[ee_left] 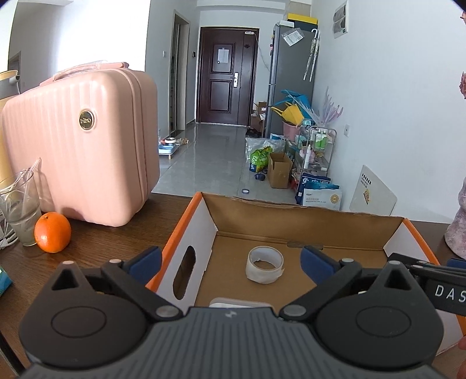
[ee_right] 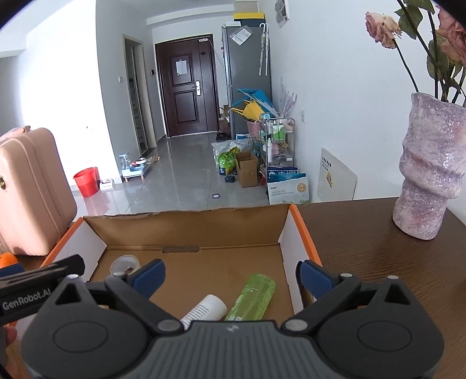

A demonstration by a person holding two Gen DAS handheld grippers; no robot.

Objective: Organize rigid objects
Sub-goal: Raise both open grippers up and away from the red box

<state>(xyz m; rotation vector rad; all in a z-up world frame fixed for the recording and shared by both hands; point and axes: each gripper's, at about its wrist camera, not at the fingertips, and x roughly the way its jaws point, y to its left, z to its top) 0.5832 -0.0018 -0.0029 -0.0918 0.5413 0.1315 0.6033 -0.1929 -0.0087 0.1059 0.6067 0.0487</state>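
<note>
— Three things lie in the box (ee_right: 300, 233): a tape roll (ee_left: 264, 264) toward its left, and a white tube (ee_right: 207, 309) beside a green bottle (ee_right: 254, 296) toward its right. A pale object at the near edge in the left wrist view is too hidden to name.

— What stands around it?

— On the table (ee_right: 364, 242), a pink case (ee_left: 84, 140) sits to the left, just beside the box's corner. An orange (ee_left: 52, 232) rests in front of the case, touching or nearly touching a plastic cup (ee_left: 20, 210). To the right, well apart from the box, is a pink vase (ee_right: 428, 172) with dried roses (ee_right: 381, 27).

— Anything blocking the way in?

— The box is open on top. Its left wall has a handle slot (ee_left: 184, 272), and the far flap stands up.

— And the grippers?

— Left gripper (ee_left: 231, 262) hangs over the near left part of the box, jaws spread wide with nothing between them; the tape roll lies ahead, between the fingers in view. Right gripper (ee_right: 231, 277) hangs over the near right part, jaws likewise wide apart and holding nothing; the tube and bottle lie below and between its fingers. Each gripper's body shows at the edge of the other's view, so they are side by side.
</note>
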